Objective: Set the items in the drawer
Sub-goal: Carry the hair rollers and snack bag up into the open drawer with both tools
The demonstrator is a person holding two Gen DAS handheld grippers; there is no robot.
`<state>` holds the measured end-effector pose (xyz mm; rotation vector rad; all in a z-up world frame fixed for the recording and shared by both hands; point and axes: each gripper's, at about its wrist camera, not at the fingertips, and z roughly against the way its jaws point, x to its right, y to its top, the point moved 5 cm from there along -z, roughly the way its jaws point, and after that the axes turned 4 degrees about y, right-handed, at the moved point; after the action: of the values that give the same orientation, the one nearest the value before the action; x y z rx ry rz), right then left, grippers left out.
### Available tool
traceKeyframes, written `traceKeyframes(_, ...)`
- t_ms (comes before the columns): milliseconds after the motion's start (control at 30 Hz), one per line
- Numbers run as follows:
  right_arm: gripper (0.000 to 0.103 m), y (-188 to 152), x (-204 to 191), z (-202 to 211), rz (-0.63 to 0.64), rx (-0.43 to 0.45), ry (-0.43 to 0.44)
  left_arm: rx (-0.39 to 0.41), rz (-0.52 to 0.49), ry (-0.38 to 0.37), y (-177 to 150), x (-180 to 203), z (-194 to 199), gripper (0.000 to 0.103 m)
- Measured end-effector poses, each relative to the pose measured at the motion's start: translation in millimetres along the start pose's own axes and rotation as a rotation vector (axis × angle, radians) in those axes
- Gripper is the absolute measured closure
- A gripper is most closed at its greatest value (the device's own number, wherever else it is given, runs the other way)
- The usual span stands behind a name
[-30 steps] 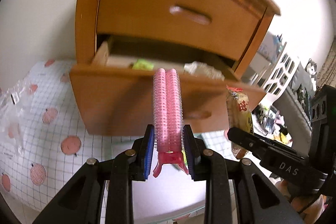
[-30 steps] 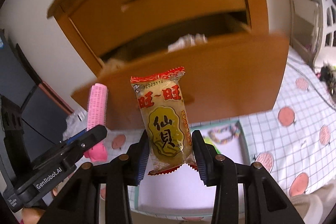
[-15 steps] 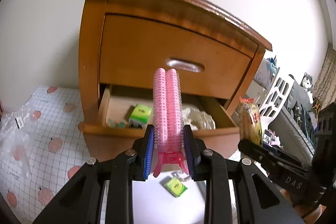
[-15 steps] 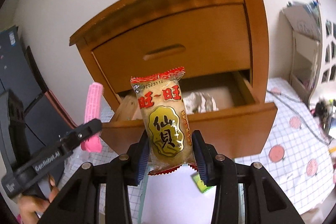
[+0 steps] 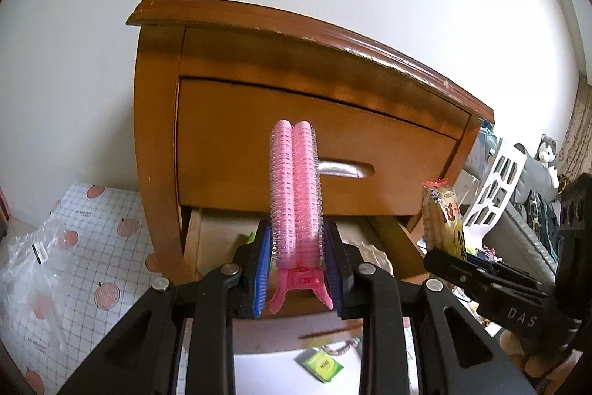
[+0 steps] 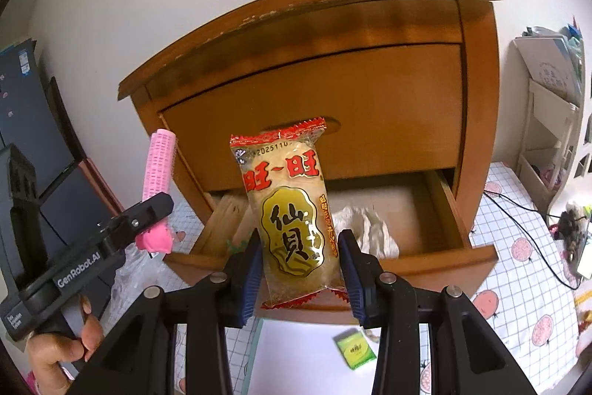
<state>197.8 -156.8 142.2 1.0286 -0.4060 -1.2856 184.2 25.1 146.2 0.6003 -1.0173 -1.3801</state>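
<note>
Left gripper (image 5: 296, 261): pink hair clip (image 5: 295, 187) clamped upright. Right gripper (image 6: 299, 269): rice cracker packet (image 6: 292, 217) clamped upright. Both are poised before the open drawer (image 6: 436, 261), seemingly for dropping in.

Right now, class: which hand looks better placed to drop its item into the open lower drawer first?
Probably the right. Its tool holds the snack packet directly before the open lower drawer, cavity plainly visible. The left tool, gripping the pink hair roller, faces mostly the closed upper drawer.

Both fisheye views were bright and evenly lit, sharp at centre, strongly bowed toward dark vignetted corners, soft glare lay on the glossy orange-brown wooden nightstand (image 5: 296, 69), its open drawer's interior shadowed.
</note>
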Motion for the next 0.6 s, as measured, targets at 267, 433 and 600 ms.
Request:
traceKeyframes(267,0.061,14,8,-36,-0.017,-0.075,-0.034,-0.063,-0.006,0.025,-8,-5,-35,0.075)
traceKeyframes(433,0.061,4,7,-65,-0.002,-0.149,-0.059,-0.120,0.017,0.038,-19,-14,-57,0.075)
traceKeyframes(600,0.061,-6,0,-90,0.035,-0.215,-0.088,-0.154,0.024,0.064,-25,-22,-72,0.075)
